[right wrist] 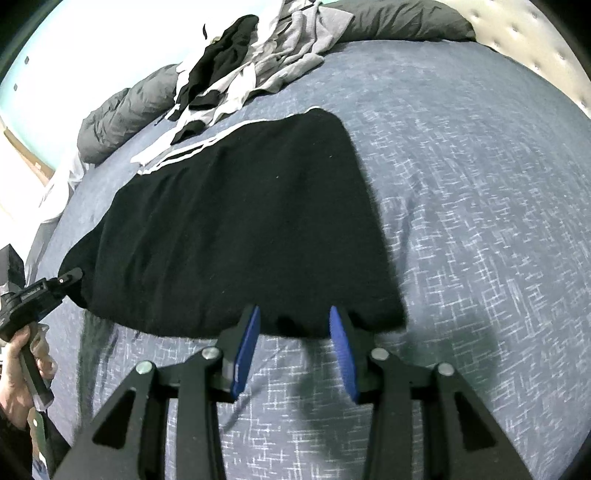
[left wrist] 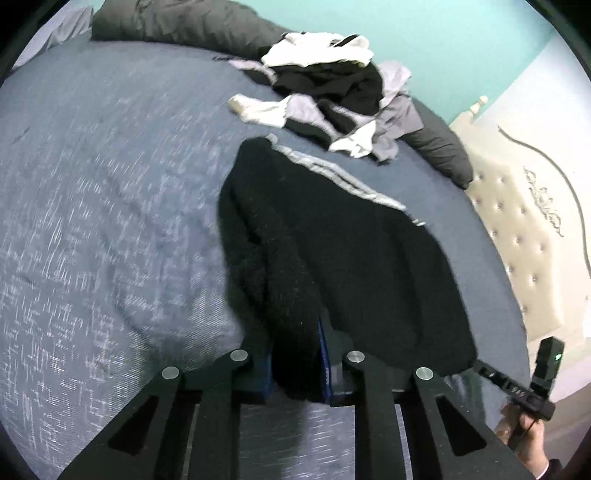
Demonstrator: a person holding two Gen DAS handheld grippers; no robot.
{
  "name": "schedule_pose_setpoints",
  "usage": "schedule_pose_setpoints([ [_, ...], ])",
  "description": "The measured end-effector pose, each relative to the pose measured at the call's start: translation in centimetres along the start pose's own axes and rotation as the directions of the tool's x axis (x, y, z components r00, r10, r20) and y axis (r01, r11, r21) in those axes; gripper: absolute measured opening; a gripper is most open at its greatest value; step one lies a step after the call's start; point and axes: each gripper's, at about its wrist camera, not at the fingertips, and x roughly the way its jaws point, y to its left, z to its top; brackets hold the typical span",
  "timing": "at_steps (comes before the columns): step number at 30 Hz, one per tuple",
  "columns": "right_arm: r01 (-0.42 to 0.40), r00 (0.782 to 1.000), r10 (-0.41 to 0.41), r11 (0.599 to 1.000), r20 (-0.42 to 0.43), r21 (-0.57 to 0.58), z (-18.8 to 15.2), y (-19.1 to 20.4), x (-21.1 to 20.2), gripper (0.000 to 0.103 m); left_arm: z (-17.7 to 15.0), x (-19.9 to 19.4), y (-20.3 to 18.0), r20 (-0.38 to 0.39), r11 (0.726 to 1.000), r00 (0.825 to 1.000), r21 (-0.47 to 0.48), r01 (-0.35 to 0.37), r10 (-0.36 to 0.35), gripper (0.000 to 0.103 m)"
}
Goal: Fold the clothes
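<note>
A black knit garment with white side stripes [right wrist: 236, 221] lies spread on the blue-grey patterned bedspread [right wrist: 461, 206]. The left gripper [left wrist: 295, 354] pinches its bunched near edge; the right gripper [right wrist: 293, 332] hovers with jaws spread at the garment's hem. Beyond the garment, a heap of black, white and grey clothes [left wrist: 332, 88] rests against dark grey pillows [left wrist: 177, 26], beside a cream tufted headboard [left wrist: 517, 236].

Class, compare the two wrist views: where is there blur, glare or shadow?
Left wrist view: the bedspread is streaked with motion blur. Right wrist view: sharper, but the top-left wall is blown out white, and the right hand-held gripper casts a shadow on the cover. Both bend edges, fisheye-style.
</note>
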Motion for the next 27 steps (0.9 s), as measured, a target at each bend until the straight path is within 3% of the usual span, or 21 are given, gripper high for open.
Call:
schedule_pose_setpoints([
  [7, -0.014, 0.999, 0.013, 1.0, 0.029, 0.027, 0.2, -1.9, -1.1, 0.04, 2.2, -0.6, -7.1, 0.026, 0.993, 0.997, 0.088, 0.076, -0.079, 0.018],
  [13, -0.028, 0.999, 0.025, 0.997, 0.045, 0.068, 0.2, -4.4, -1.8, 0.04, 3.2, 1.8, -16.5, 0.002, 0.967, 0.989, 0.209, 0.144, -0.148, 0.017],
  [18, -0.031, 0.998, 0.025, 0.994, 0.06, 0.105, 0.3, -6.9, -2.7, 0.04, 0.8, 7.0, -23.7, -0.085, 0.931, 0.979, 0.301, 0.205, -0.188, 0.016],
  [21, -0.025, 0.998, 0.018, 0.991, 0.061, 0.128, 0.3, -8.2, -2.9, 0.04, -2.0, 11.3, -26.5, -0.189, 0.911, 0.966, 0.339, 0.233, -0.177, 0.017],
  [25, -0.038, 0.998, 0.031, 0.988, 0.049, 0.148, 0.5, -8.9, -2.7, 0.04, -4.6, 15.1, -26.9, -0.276, 0.914, 0.956, 0.353, 0.198, -0.101, 0.022],
  [26, -0.051, 0.998, 0.045, 0.987, 0.046, 0.152, 0.6, -8.8, -2.6, 0.04, -4.5, 15.0, -26.5, -0.274, 0.921, 0.955, 0.331, 0.206, -0.115, 0.024],
  [27, -0.065, 0.997, 0.059, 0.986, 0.044, 0.156, 0.7, -8.8, -2.6, 0.04, -4.4, 14.6, -26.2, -0.271, 0.925, 0.954, 0.314, 0.214, -0.128, 0.033],
])
